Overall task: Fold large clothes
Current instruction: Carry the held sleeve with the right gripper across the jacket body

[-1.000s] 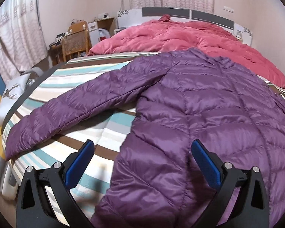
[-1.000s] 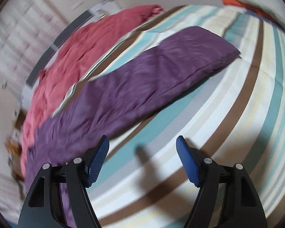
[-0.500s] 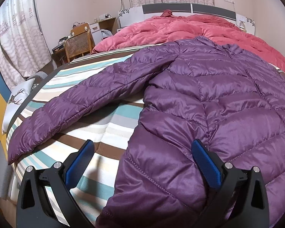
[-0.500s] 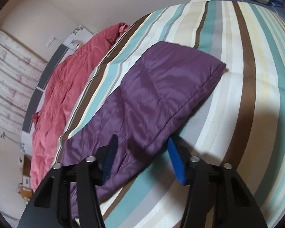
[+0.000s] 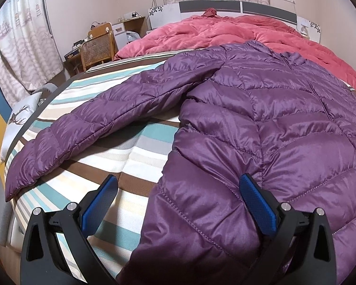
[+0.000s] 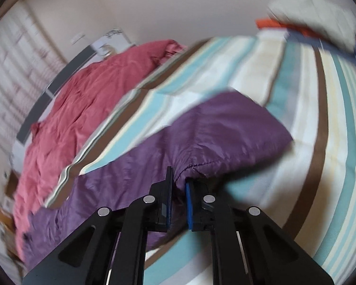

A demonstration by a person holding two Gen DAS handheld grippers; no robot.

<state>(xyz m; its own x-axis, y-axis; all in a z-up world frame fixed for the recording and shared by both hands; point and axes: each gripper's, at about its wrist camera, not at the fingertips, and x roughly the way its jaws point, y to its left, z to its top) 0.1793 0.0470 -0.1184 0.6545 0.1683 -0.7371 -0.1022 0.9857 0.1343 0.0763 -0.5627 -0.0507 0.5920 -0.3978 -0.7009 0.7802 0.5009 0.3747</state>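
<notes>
The right tool point(image 6: 178, 180) has just closed on the jacket's right sleeve point(image 6: 225, 137) near the cuff, so that sleeve can probably be folded in, while the left tool point(image 5: 175, 190) stands apart over the jacket point(image 5: 261, 130) spread on the bed point(image 5: 121, 156).

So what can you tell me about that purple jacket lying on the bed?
The purple puffer jacket is shiny and quilted in slanting stitched panels. It lies spread flat on the striped bedspread, collar toward a red duvet. One sleeve stretches out sideways toward the bed's edge. The left tool stands open over its lower side edge, one pad against the fabric. The right tool has just closed on the other sleeve near its cuff, bunching the fabric.
</notes>
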